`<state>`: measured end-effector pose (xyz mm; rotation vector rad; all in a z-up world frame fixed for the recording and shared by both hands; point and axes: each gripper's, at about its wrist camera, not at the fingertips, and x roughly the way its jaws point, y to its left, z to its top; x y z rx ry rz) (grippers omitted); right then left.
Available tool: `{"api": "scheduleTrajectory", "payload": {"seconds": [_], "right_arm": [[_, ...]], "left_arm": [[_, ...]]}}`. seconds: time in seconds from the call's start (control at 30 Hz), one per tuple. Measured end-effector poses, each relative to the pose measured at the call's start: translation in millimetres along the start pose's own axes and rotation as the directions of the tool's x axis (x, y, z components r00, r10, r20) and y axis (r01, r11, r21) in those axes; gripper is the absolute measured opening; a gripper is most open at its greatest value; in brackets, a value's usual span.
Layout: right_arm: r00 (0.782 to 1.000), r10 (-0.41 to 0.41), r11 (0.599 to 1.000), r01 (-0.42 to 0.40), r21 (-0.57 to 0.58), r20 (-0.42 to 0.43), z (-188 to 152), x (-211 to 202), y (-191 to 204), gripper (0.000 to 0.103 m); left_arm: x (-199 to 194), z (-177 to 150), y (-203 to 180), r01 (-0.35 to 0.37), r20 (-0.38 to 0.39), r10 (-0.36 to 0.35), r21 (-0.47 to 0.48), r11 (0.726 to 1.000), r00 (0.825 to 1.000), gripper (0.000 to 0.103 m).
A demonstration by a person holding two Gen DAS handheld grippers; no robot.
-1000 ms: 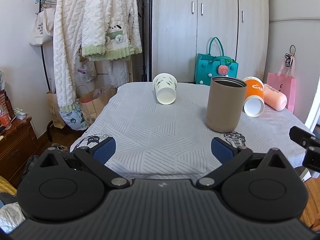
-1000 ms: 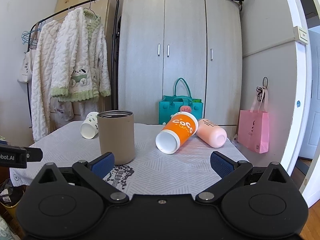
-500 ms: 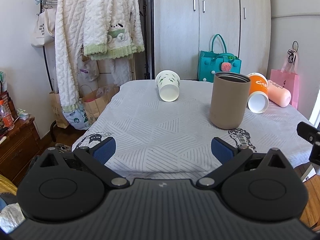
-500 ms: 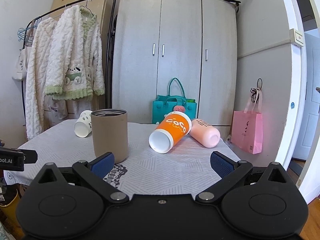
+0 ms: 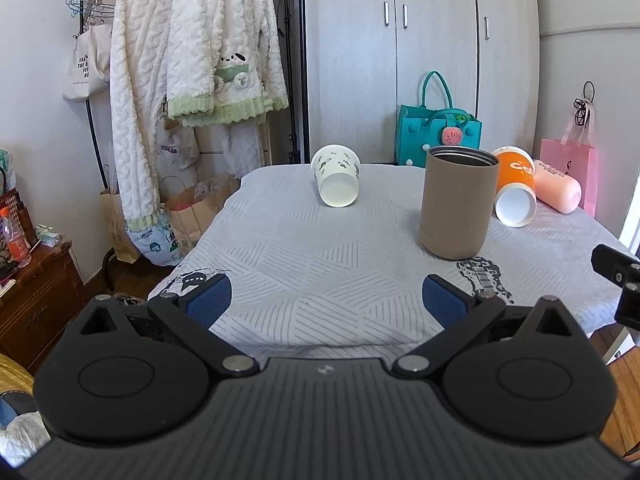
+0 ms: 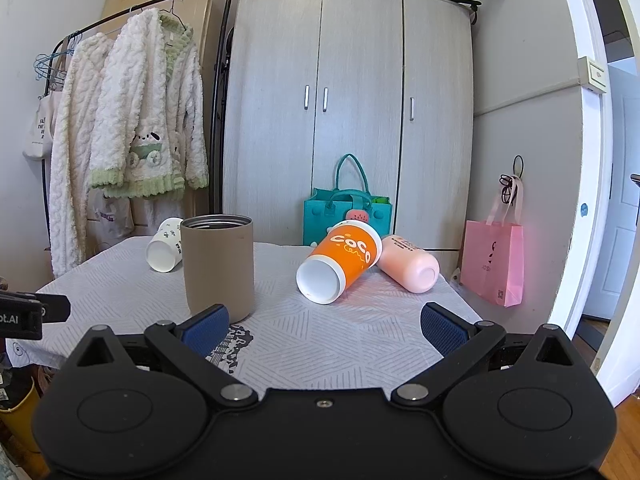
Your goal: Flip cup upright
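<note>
A tan cup [image 5: 458, 204] stands upright on the table [image 5: 320, 264], also in the right wrist view [image 6: 219, 266]. A white paper cup [image 5: 337, 180] [image 6: 164, 250] lies on its side at the back. An orange cup [image 5: 515, 192] [image 6: 340, 266] and a pink cup [image 5: 558, 190] [image 6: 408, 264] lie on their sides at the right. My left gripper [image 5: 326, 304] is open and empty at the near table edge. My right gripper [image 6: 324, 330] is open and empty, short of the orange cup.
A wardrobe [image 6: 348, 120] stands behind the table, with a teal bag [image 6: 346, 216] at its foot and a pink bag [image 6: 492, 266] to the right. A clothes rack with white robes [image 5: 192, 60] stands at the left. A wooden cabinet [image 5: 36, 300] sits at the near left.
Both grippers have drawn back and risen a little from the table; the cups look smaller. No cup has moved.
</note>
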<state>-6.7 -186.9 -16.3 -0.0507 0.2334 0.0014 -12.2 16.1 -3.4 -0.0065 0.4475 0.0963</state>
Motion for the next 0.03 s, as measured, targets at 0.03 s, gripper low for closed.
{"api": "scheduleTrajectory", "payload": {"seconds": [0.03], "right_arm": [[1.0, 0.0, 1.0, 0.0, -0.001, -0.001, -0.4, 0.2, 0.4, 0.103]], "left_arm": [[0.2, 0.0, 0.3, -0.001, -0.003, 0.001, -0.001, 1.0, 1.0, 0.103]]}}
